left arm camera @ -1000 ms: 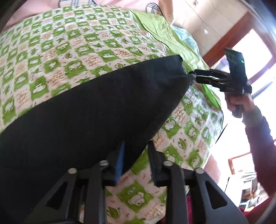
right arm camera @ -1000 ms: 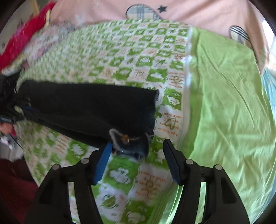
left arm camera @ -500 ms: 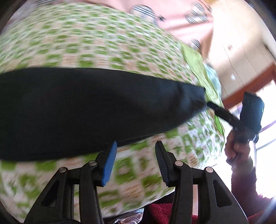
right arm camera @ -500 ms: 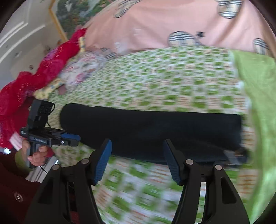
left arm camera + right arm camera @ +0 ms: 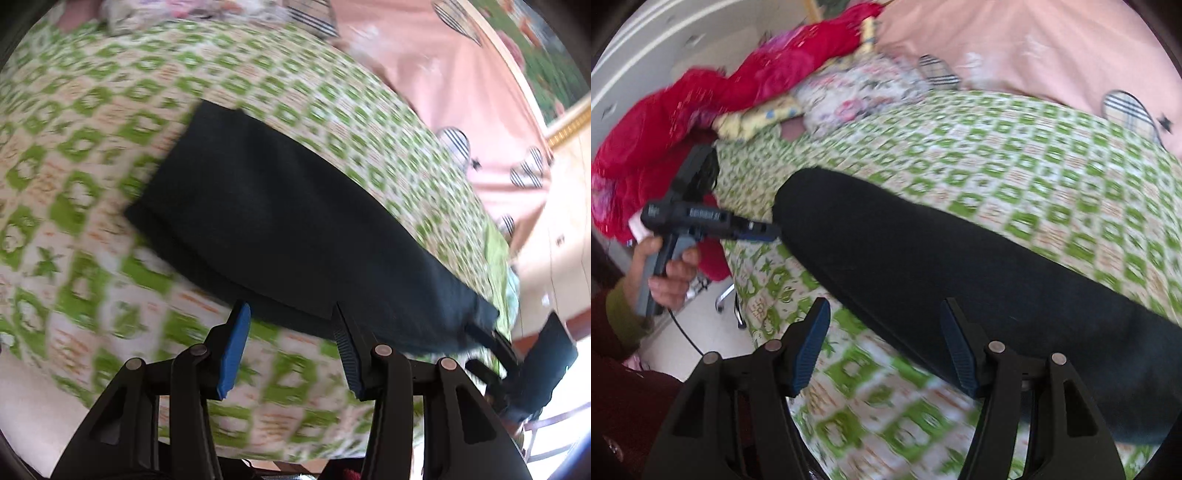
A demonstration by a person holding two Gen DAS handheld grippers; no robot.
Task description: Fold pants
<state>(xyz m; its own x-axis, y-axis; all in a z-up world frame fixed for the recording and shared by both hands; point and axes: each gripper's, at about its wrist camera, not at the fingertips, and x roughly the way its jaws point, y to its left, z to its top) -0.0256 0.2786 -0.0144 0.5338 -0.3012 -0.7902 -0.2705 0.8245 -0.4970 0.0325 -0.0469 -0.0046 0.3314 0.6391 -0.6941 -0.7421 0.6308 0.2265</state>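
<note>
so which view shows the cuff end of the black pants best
The left wrist view: the pants run away from the camera and their square-cut far end, two layers stepped, lies fully in frame on the green checked sheet. The right wrist view shows only a rounded end by the left gripper.

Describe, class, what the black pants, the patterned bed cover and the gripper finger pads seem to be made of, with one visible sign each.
Black pants: probably soft woven or knit cloth, matte; no sheen, limp flat folds.
Patterned bed cover: likely printed cotton-type fabric; green checks on white, lying smooth.
Finger pads of the right gripper: seemingly blue rubber or plastic, ribbed face; frame looks black hard plastic.
</note>
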